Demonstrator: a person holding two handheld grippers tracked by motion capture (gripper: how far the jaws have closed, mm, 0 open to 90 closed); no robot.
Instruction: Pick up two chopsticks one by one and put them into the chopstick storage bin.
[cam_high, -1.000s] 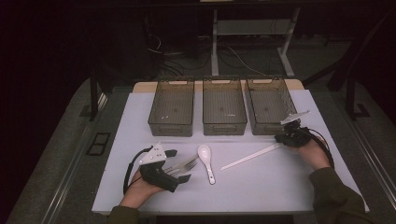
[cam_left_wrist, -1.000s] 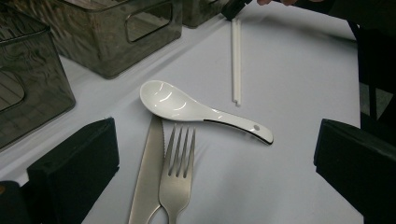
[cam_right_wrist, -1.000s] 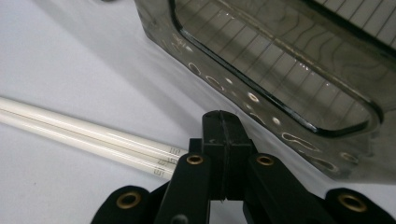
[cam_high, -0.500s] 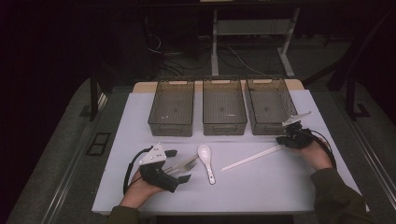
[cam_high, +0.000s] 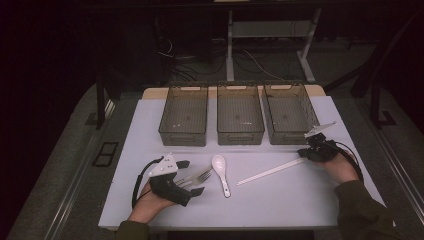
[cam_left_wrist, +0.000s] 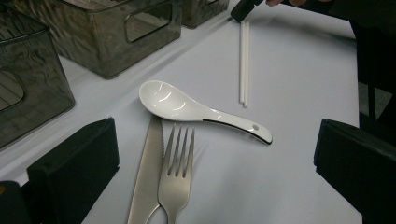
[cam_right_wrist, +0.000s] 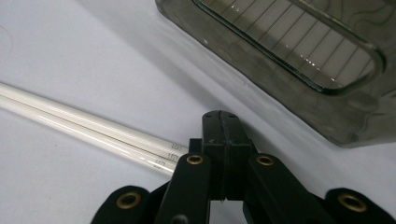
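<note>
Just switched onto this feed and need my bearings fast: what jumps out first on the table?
Three dark see-through bins stand in a row at the far side of the white table. In front of them lie a white spoon, a knife and fork between the wide-open jaws of the left gripper, and a pair of white chopsticks. The right gripper, shut, is at the chopsticks' far end.

Overhead faces forward; both close tool views perhaps share chopsticks (cam_left_wrist: 243, 60).
</note>
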